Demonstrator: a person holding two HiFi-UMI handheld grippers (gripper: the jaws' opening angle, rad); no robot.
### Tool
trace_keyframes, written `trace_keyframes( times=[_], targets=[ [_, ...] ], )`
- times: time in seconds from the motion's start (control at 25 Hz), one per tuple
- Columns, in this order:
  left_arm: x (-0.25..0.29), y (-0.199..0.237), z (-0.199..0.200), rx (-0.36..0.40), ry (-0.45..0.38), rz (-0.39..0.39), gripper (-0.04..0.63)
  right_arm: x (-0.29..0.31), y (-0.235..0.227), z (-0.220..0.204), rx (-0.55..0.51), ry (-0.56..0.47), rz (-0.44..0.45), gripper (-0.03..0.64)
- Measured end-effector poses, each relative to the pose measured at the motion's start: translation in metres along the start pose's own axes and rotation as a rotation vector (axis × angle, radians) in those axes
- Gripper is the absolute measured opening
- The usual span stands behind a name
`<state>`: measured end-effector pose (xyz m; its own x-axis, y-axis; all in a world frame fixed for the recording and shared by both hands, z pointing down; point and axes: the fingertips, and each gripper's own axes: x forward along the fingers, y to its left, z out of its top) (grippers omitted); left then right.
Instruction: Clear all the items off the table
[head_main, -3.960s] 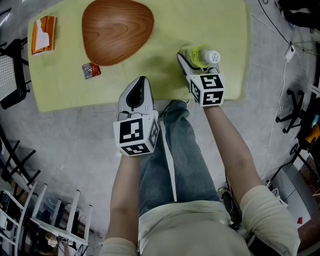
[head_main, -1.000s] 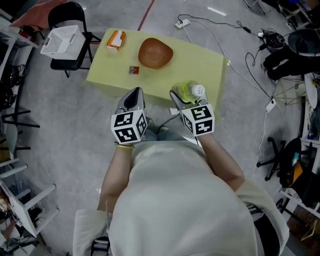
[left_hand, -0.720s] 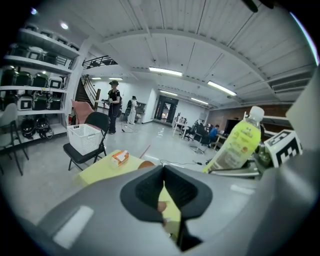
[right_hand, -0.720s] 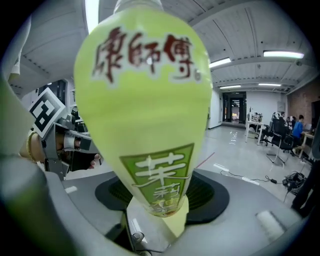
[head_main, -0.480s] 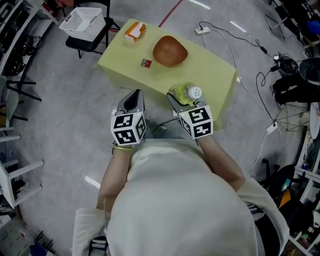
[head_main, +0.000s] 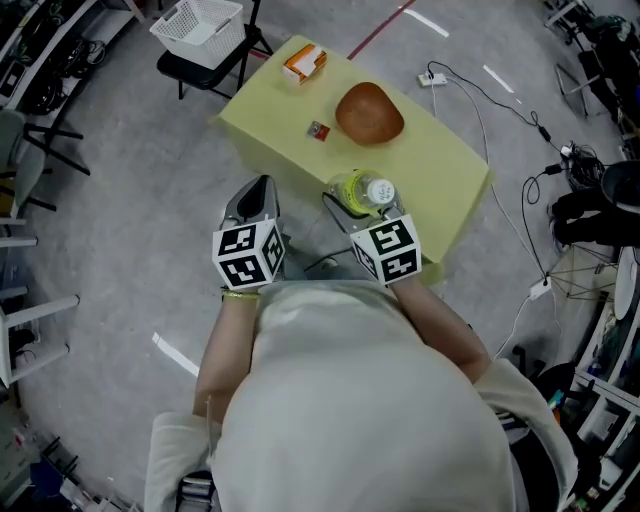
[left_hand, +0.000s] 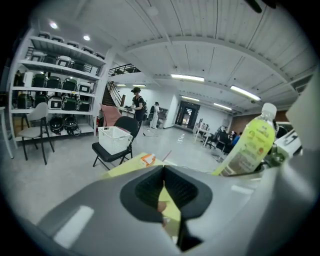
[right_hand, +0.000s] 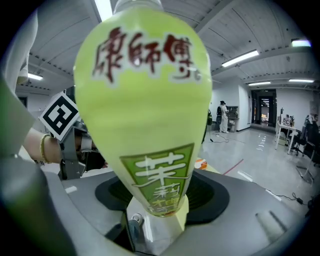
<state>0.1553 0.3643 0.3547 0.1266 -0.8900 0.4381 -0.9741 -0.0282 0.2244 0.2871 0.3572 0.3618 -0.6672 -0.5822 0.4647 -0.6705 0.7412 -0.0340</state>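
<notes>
yellow desk (head_main: 432, 172) bears a wooden bowl (head_main: 369, 112); right gripper (head_main: 358, 206) grips a green bottle (head_main: 366, 187), left gripper (head_main: 257, 192) closed, empty.

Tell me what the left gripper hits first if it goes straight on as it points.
Probably the yellow table, near its closest edge; the shut left gripper aims at it. Depth is unclear.

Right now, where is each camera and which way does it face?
Head view: on the person's head, facing steeply down at the table; torso, forearms, left gripper, right gripper show.
Left gripper view: on that gripper, facing along its shut jaws toward a chair.
Right gripper view: on that gripper, facing its held bottle; the left wrist shows.
Shared: all show the bottle.
</notes>
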Motion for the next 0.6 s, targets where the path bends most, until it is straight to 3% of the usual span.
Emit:
trace_keyframes(
  times=[0.6],
  targets=[
    [0.042, 0.138, 0.065, -0.005, -0.032, 0.031, 0.011, 0.130, 0.053, 0.092, -0.054, -0.028, 0.086, 0.290]
  ],
)
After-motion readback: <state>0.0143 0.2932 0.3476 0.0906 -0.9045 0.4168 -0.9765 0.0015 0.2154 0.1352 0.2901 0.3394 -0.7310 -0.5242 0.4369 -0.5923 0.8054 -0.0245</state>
